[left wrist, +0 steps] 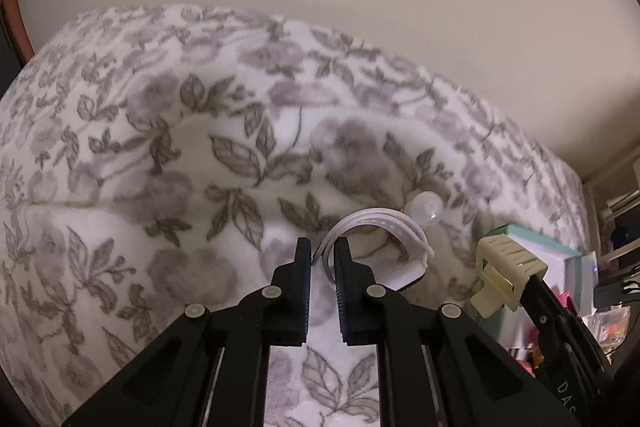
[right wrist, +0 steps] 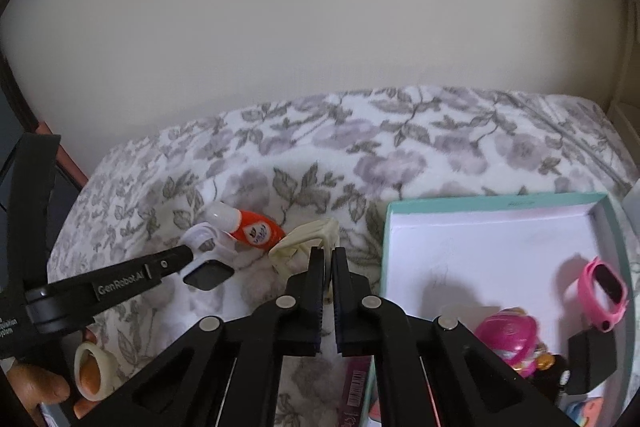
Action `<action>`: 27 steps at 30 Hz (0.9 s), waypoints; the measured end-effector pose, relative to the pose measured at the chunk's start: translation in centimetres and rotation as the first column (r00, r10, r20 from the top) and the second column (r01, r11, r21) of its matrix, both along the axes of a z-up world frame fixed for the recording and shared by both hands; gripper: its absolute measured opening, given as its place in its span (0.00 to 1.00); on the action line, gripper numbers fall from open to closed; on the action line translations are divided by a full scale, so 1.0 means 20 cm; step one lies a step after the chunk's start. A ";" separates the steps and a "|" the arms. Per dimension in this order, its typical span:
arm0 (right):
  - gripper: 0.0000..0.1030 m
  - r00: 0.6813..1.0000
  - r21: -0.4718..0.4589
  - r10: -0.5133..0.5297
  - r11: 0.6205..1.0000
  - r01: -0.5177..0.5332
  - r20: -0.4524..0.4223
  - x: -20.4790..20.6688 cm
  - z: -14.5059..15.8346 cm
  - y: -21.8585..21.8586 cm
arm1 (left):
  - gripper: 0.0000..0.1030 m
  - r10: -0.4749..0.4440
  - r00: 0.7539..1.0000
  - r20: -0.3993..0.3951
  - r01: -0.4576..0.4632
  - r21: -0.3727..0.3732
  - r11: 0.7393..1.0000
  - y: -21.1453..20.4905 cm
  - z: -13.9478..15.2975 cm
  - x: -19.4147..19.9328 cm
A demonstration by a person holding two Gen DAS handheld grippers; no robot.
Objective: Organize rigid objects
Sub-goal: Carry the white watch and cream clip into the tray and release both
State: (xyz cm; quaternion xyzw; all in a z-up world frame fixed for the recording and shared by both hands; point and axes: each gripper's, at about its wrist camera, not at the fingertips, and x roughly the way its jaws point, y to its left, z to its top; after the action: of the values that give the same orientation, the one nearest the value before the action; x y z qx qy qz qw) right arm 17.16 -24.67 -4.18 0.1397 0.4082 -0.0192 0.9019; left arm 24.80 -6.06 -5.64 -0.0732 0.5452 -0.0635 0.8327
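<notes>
My left gripper (left wrist: 323,251) is shut on the strap of a white watch (left wrist: 384,223), whose band loops up past the fingertips above the floral blanket. The right wrist view shows that watch's black face (right wrist: 208,275) hanging at the left gripper's tip (right wrist: 176,259). My right gripper (right wrist: 328,259) is shut on a cream hair clip (right wrist: 304,241), also visible as the clip (left wrist: 508,267) at the right of the left wrist view. An orange bottle (right wrist: 256,231) with a white cap lies on the blanket between the two grippers.
A teal box (right wrist: 388,227) with a white inside lies at the right. It holds a pink watch (right wrist: 604,291), a pink toy (right wrist: 508,335) and a black block (right wrist: 592,355). A cream ring (right wrist: 92,371) and a person's fingers (right wrist: 40,387) are at the lower left.
</notes>
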 end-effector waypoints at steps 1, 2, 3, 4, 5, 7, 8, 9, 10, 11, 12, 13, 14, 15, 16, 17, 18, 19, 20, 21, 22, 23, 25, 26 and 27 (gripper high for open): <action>0.04 1.000 -0.001 -0.005 1.000 0.005 0.006 -0.01 0.02 -0.01 | 0.11 0.000 1.000 0.011 0.000 -0.003 1.000 0.01 0.02 -0.01; 0.04 1.000 -0.004 -0.014 1.000 0.014 0.017 -0.02 0.05 -0.02 | 0.11 -0.001 1.000 0.027 0.001 -0.010 1.000 0.01 0.06 -0.01; 0.04 0.999 -0.010 -0.020 1.000 0.020 0.025 -0.03 0.07 -0.03 | 0.11 -0.003 0.999 0.045 0.004 -0.019 1.000 0.01 0.10 -0.02; 0.04 0.999 -0.017 -0.025 1.000 0.026 0.031 -0.04 0.09 -0.04 | 0.11 -0.007 0.998 0.064 0.008 -0.028 1.000 0.01 0.13 -0.03; 0.04 0.999 -0.030 -0.034 0.999 0.035 0.042 -0.05 0.12 -0.05 | 0.11 -0.009 0.997 0.079 0.012 -0.034 0.999 0.00 0.17 -0.03; 0.04 0.997 -0.045 -0.046 0.998 0.048 0.055 -0.07 0.17 -0.07 | 0.11 -0.019 0.992 0.121 0.025 -0.046 0.999 -0.02 0.25 -0.05; 0.04 0.996 -0.052 -0.053 0.997 0.057 0.065 -0.09 0.20 -0.09 | 0.11 -0.025 0.990 0.136 0.032 -0.051 0.998 -0.03 0.28 -0.06; 0.04 0.996 -0.057 -0.058 0.996 0.062 0.071 -0.10 0.21 -0.10 | 0.11 -0.034 0.987 0.156 0.044 -0.057 0.997 -0.05 0.32 -0.08; 0.04 0.995 -0.072 -0.066 0.995 0.072 0.078 -0.12 0.24 -0.12 | 0.11 -0.043 0.985 0.169 0.054 -0.059 0.997 -0.07 0.34 -0.09; 0.04 0.994 -0.091 -0.073 0.993 0.081 0.081 -0.13 0.26 -0.13 | 0.11 -0.052 0.982 0.180 0.063 -0.060 0.996 -0.09 0.36 -0.10; 0.04 0.993 -0.110 -0.083 0.990 0.092 0.084 -0.14 0.27 -0.15 | 0.11 -0.066 0.979 0.191 0.078 -0.057 0.995 -0.11 0.39 -0.11; 0.04 0.992 -0.124 -0.091 0.987 0.101 0.087 -0.15 0.28 -0.17 | 0.11 -0.079 0.977 0.199 0.092 -0.055 0.994 -0.14 0.40 -0.12; 0.04 0.990 -0.139 -0.105 0.983 0.116 0.089 -0.17 0.30 -0.20 | 0.11 -0.092 0.974 0.205 0.105 -0.053 0.993 -0.17 0.41 -0.13; 0.04 0.989 -0.144 -0.113 0.982 0.126 0.091 -0.18 0.31 -0.22 | 0.11 -0.105 0.973 0.207 0.118 -0.053 0.992 -0.20 0.41 -0.14; 0.04 0.988 -0.146 -0.122 0.980 0.134 0.090 -0.20 0.32 -0.25 | 0.11 -0.121 0.971 0.206 0.135 -0.053 0.989 -0.24 0.41 -0.16; 0.04 0.987 -0.148 -0.134 0.978 0.145 0.088 -0.21 0.32 -0.29 | 0.11 -0.139 0.969 0.203 0.153 -0.057 0.987 -0.28 0.41 -0.17; 0.04 0.986 -0.151 -0.143 0.976 0.155 0.086 -0.22 0.33 -0.31 | 0.11 -0.160 0.967 0.197 0.175 -0.061 0.983 -0.32 0.40 -0.17; 0.04 0.984 -0.155 -0.158 0.973 0.169 0.082 -0.24 0.32 -0.34 | 0.11 -0.177 0.965 0.192 0.193 -0.063 0.979 -0.36 0.38 -0.19; 0.04 0.982 -0.160 -0.174 0.970 0.184 0.075 -0.25 0.32 -0.38 | 0.11 -0.194 0.963 0.187 0.208 -0.061 0.976 -0.40 0.37 -0.19; 0.04 0.980 -0.163 -0.191 0.966 0.199 0.062 -0.26 0.31 -0.42 | 0.11 -0.214 0.960 0.182 0.227 -0.053 0.972 -0.45 0.34 -0.21; 0.04 0.977 -0.162 -0.207 0.964 0.213 0.051 -0.27 0.30 -0.46 | 0.11 -0.231 0.956 0.180 0.242 -0.043 0.969 -0.49 0.32 -0.21; 0.04 0.975 -0.159 -0.220 0.962 0.223 0.040 -0.27 0.29 -0.49 | 0.11 -0.246 0.953 0.177 0.256 -0.034 0.966 -0.53 0.30 -0.22; 0.04 0.968 -0.143 -0.249 0.958 0.248 0.006 -0.27 0.25 -0.57 | 0.11 -0.279 0.946 0.164 0.285 -0.016 0.958 -0.61 0.26 -0.24; 0.04 0.963 -0.131 -0.268 0.956 0.264 -0.015 -0.28 0.22 -0.61 | 0.11 -0.292 0.944 0.156 0.297 -0.011 0.955 -0.64 0.23 -0.25; 0.04 0.959 -0.122 -0.282 0.953 0.277 -0.033 -0.28 0.20 -0.64 | 0.11 -0.306 0.941 0.147 0.310 -0.004 0.951 -0.68 0.20 -0.25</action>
State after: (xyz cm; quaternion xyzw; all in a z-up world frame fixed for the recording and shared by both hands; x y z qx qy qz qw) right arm 11.51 -37.46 -0.16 0.1427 0.4049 -0.1738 0.8863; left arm 19.73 -19.72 -1.60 0.0062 0.4873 -0.2053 0.8487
